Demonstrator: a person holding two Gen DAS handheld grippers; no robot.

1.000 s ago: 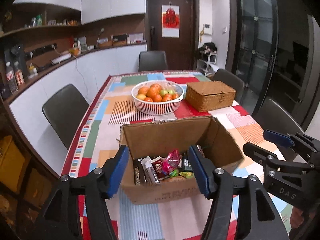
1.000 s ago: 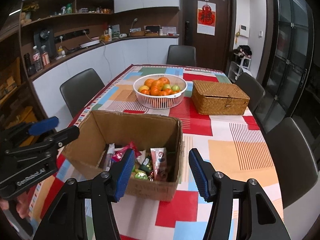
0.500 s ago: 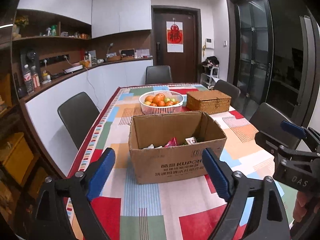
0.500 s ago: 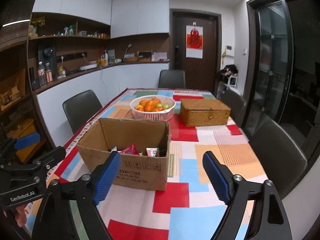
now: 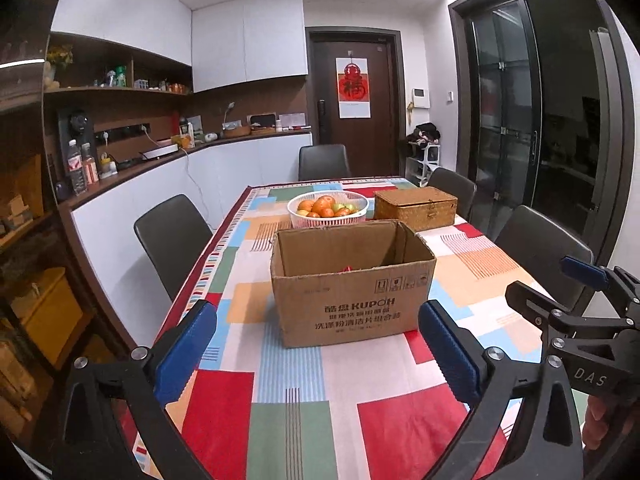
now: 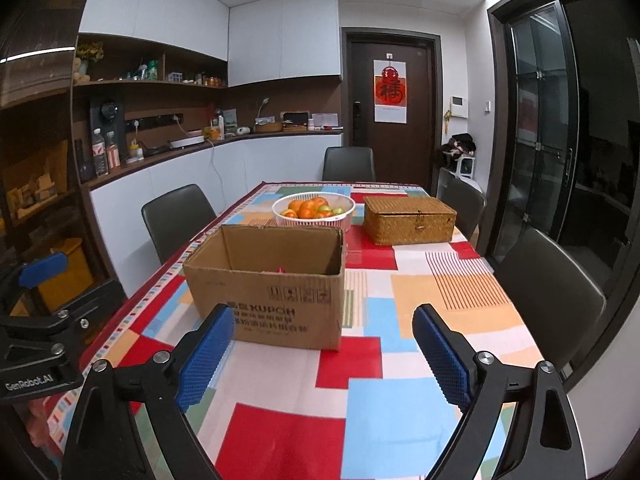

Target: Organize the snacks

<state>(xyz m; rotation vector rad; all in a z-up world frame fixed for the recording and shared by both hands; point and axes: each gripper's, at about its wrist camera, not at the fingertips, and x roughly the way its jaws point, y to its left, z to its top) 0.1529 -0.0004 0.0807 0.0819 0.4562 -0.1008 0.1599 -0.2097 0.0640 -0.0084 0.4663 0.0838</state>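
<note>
An open cardboard box (image 5: 352,284) stands on the colourful tablecloth; it also shows in the right wrist view (image 6: 268,284). Only a red tip of a snack (image 5: 348,268) peeks over its rim; the other contents are hidden by the front wall. My left gripper (image 5: 318,350) is open and empty, held in front of the box and apart from it. My right gripper (image 6: 322,354) is open and empty, also in front of the box. Each gripper appears at the edge of the other's view.
A white basket of oranges (image 5: 327,209) and a closed wicker box (image 5: 416,207) stand behind the cardboard box. Dark chairs (image 5: 172,236) surround the table (image 6: 288,432). A counter with bottles runs along the left wall.
Both grippers have pulled back and dropped lower, from above the box to in front of it. The snacks inside have gone out of sight behind the box wall. Both jaws look wider apart.
</note>
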